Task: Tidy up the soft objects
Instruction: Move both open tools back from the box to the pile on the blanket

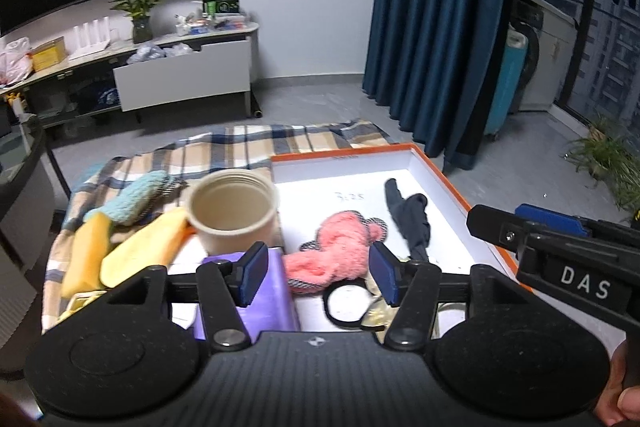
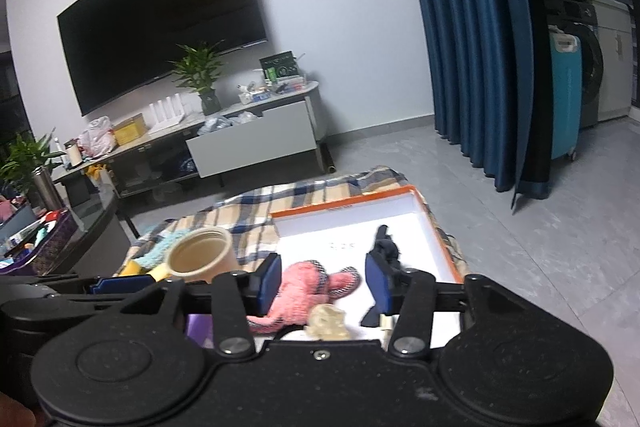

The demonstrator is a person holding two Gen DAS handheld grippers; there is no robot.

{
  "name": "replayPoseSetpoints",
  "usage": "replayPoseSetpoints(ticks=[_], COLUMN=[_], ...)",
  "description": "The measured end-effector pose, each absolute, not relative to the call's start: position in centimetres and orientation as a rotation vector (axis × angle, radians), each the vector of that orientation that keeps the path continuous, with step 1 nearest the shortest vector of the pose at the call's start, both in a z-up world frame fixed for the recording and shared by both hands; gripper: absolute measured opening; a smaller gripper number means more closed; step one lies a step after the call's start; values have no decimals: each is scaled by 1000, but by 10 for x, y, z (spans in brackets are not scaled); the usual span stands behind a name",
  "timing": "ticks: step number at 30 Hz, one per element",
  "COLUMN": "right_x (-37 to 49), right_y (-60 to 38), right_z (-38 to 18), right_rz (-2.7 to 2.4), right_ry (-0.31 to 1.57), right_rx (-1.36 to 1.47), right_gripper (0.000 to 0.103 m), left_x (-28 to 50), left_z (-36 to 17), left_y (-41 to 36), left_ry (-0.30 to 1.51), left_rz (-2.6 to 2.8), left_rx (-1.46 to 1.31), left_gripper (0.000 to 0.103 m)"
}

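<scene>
- We judge the job partly done: some soft things lie in the box point(image 1: 448, 183), others are still out on the blanket point(image 1: 240, 147), so more sorting seems left.
- The box, white inside with an orange rim, sits on the blanket to the right. In it we see a pink plush point(image 1: 340, 247) near the front, a dark cloth point(image 1: 412, 223) just beside it to the right, a black ring point(image 1: 346, 303) and a pale crumpled bit point(image 2: 328, 321) at the near edge.
- Left of the box, outside it, lie two yellow sponges point(image 1: 140, 251), a teal fuzzy cloth point(image 1: 136, 199) behind them, and a purple block point(image 1: 268, 291) close in front; we take these as still to be placed.
- A beige cup point(image 1: 232, 211) stands upright between the sponges and the box. It looks empty.
- The left claw point(image 1: 316, 273) stands part open with nothing gripped; the plush shows beyond the gap, below it.
- The right claw point(image 2: 326, 285) is likewise spread and empty, above the plush and cloth.
</scene>
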State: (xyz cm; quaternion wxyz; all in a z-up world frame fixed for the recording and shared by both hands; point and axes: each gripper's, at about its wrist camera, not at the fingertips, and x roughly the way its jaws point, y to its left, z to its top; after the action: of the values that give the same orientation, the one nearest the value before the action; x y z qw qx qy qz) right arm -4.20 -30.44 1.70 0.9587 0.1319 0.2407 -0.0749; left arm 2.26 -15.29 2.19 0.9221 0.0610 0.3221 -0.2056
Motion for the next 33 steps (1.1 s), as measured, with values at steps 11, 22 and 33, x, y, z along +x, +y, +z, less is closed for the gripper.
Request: replayPoseSetpoints(ticks=[11,22,33], right_x=[-33,-16,4], right_y=[-261,-217,-174], right_z=[27,27,17], right_rz=[-60,23,106], right_ry=[488,511,553], right_rx=[225,180,148], right_gripper=[66,67,67], left_x=[19,23,27], left_z=[35,37,31], left_y=[-114,-72,-27], left_ry=[630,622,638], left_rz=[-356,-289,-230], left_rx=[82,37,0], left_gripper=[58,58,58])
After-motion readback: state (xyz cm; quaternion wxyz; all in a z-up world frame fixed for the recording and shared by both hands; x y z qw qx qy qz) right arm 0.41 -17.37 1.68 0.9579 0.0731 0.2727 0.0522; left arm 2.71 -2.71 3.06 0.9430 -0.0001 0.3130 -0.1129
